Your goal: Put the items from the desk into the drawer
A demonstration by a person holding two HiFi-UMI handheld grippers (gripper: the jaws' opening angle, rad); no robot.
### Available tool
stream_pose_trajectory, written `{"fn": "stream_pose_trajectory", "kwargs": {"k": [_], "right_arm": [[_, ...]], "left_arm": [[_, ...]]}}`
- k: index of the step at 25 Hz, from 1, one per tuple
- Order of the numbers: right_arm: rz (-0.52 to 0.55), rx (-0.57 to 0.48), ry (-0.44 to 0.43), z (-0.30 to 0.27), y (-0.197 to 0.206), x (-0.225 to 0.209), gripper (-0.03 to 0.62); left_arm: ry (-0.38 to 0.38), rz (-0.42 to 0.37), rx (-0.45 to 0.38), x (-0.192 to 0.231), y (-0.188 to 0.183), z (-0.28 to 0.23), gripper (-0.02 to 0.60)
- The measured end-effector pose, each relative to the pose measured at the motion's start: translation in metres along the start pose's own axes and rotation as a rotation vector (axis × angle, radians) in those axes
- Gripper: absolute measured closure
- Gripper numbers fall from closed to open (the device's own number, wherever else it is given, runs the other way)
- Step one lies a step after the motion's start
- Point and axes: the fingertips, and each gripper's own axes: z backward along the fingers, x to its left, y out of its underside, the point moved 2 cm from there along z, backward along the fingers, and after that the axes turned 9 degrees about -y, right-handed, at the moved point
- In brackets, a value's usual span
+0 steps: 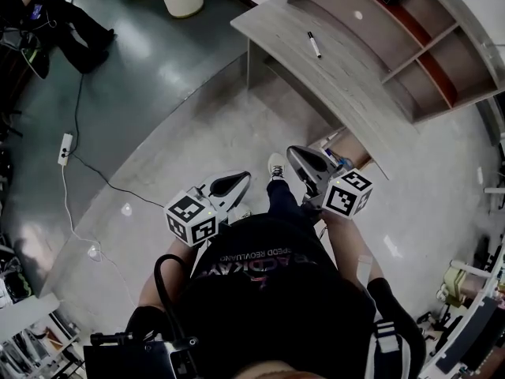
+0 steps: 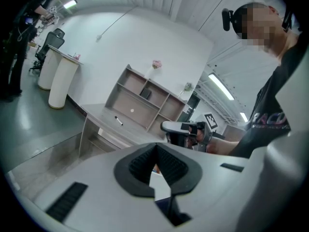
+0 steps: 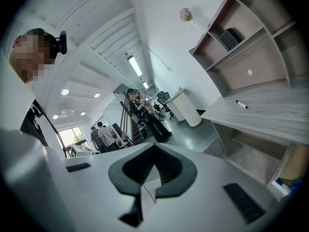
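Slim marker (image 1: 314, 44) lay on grey wood-grain tabletop (image 1: 347, 85); left hand-held gripper (image 1: 240, 178) and right hand-held gripper (image 1: 297, 153), ribbed-padded, were closed, empty.

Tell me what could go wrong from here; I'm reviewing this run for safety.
The marker is thin and lies flat on the desk; a gripper might roll it away. The left gripper and right gripper are both shut, so either must open first. The cable on the floor could trip the person.

Glossy grey floor (image 1: 158, 77), white wall (image 2: 145, 37)
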Motion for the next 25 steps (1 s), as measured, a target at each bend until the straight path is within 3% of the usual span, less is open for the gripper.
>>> {"fn": "stream_pose_trajectory", "kwargs": {"k": [9,14,25], "right_arm": [[-0.014,0.004,0.008,-0.012,-0.039,-0.061,0.582],[0.053,0.050,0.091,0.004,-0.074,-0.116,0.582],[0.006,0.056,0.194,0.015,-0.123,-0.236,0.582]], "left_arm": [[-0.067,0.009,0.007,0.024,-0.027,-0.037,0.571],[-0.076,0.009,0.007,0.019,-0.050,-0.081,0.571],[-0.088,0.008,0.075,0.029,-0.080,-0.165,0.571]]}}
